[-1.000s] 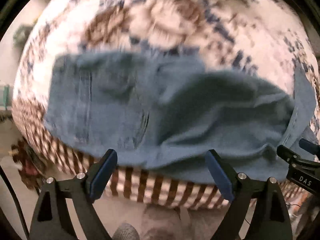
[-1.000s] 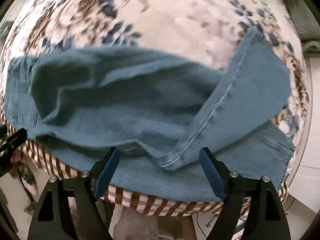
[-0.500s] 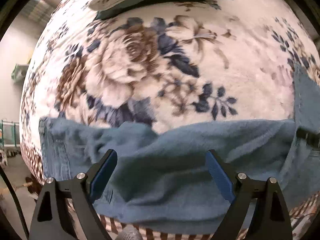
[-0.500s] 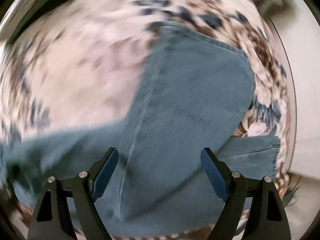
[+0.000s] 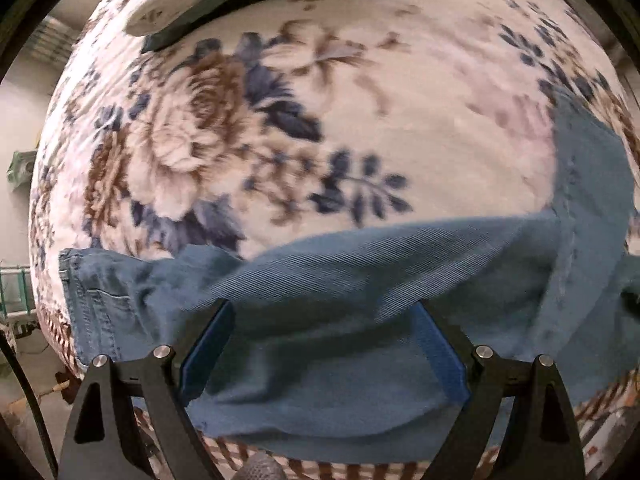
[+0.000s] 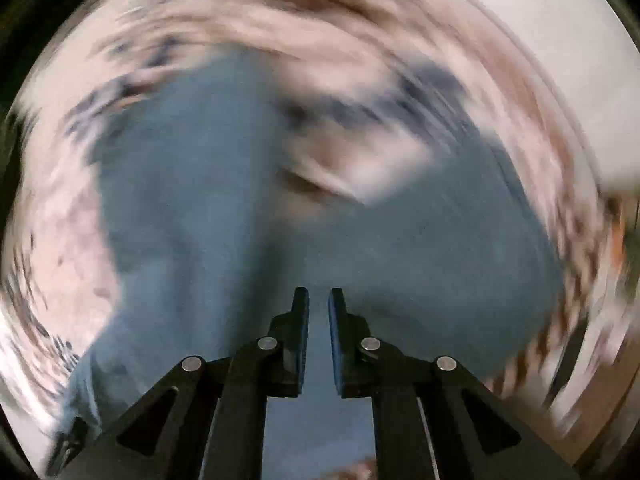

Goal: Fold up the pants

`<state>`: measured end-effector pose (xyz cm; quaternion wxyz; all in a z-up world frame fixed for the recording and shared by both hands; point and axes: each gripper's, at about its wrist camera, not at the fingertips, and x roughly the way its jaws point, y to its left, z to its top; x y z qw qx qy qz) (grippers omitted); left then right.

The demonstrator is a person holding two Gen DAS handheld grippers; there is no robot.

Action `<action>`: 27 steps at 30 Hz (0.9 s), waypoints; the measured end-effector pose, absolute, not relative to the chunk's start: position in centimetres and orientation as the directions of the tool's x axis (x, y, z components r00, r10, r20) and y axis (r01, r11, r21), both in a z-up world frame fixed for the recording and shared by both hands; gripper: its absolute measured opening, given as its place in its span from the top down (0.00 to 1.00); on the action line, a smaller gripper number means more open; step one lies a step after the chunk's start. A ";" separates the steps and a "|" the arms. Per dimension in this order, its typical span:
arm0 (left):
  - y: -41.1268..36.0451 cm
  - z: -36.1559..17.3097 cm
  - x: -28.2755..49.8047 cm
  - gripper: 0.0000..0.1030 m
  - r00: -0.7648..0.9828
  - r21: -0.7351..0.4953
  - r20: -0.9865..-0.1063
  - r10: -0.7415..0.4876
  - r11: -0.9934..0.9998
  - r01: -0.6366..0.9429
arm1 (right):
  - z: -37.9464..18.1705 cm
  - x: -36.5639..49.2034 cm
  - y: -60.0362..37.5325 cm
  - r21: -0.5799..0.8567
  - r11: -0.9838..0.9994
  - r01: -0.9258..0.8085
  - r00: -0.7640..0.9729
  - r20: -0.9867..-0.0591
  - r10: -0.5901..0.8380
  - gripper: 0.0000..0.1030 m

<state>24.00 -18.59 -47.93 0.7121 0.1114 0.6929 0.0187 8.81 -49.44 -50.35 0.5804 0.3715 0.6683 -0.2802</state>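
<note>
Blue denim pants lie crumpled along the near edge of a bed with a floral blanket. Their waistband and pocket sit at the left, and one leg bends up and away at the right. My left gripper hangs open just over the middle of the pants, nothing between its blue pads. In the blurred right wrist view my right gripper points down over the pants. Its jaws are closing, with only a narrow slit between them. I cannot tell whether cloth is caught there.
A striped brown and white blanket border hangs over the bed's near edge. A folded pale and dark bundle lies at the far side of the bed. Floor and clutter show at the far left.
My left gripper moved in over the bed, so the pants now sit lower in its view. My right gripper rolled and swept along the leg, and its jaws went from wide apart to nearly together.
</note>
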 end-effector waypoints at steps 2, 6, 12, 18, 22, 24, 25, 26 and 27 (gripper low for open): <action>-19.7 -48.2 23.4 0.12 0.042 0.197 -0.980 0.192 0.969 0.152 | -50.6 7.9 -49.7 0.110 0.545 0.831 -0.027 -0.971 0.238 0.86; -20.8 -49.0 22.9 0.12 0.066 0.286 -0.958 0.279 0.945 0.159 | -48.8 12.0 -46.7 0.177 0.682 0.710 0.043 -0.977 0.209 0.29; -20.4 -50.1 23.5 0.12 0.083 0.377 -0.926 0.369 0.917 0.130 | -49.2 20.8 -39.2 0.080 0.884 0.461 -0.019 -0.995 0.100 0.29; -18.9 -50.2 23.8 0.13 0.053 0.367 -0.930 0.363 0.924 0.104 | -50.3 22.0 -35.9 -0.064 0.933 0.354 -0.068 -0.997 -0.043 0.68; -19.3 -49.5 23.3 0.12 0.050 0.323 -0.946 0.319 0.941 0.105 | -47.9 16.1 -41.2 -0.040 0.822 0.568 -0.032 -0.999 -0.026 0.88; -19.9 -49.3 23.0 0.12 0.044 0.298 -0.954 0.295 0.948 0.112 | -48.7 12.1 -43.7 -0.006 0.731 0.682 -0.078 -0.995 0.065 0.88; -20.3 -49.2 22.8 0.12 0.041 0.286 -0.958 0.283 0.951 0.116 | -49.4 10.5 -44.5 0.018 0.680 0.733 -0.090 -0.988 0.123 0.83; -20.7 -49.1 22.6 0.12 0.035 0.282 -0.959 0.280 0.952 0.118 | -50.1 9.1 -45.1 0.052 0.630 0.775 -0.085 -0.979 0.186 0.80; -21.3 -49.1 22.3 0.12 0.033 0.272 -0.962 0.270 0.954 0.127 | -50.7 7.8 -45.6 0.096 0.577 0.811 -0.060 -0.968 0.245 0.72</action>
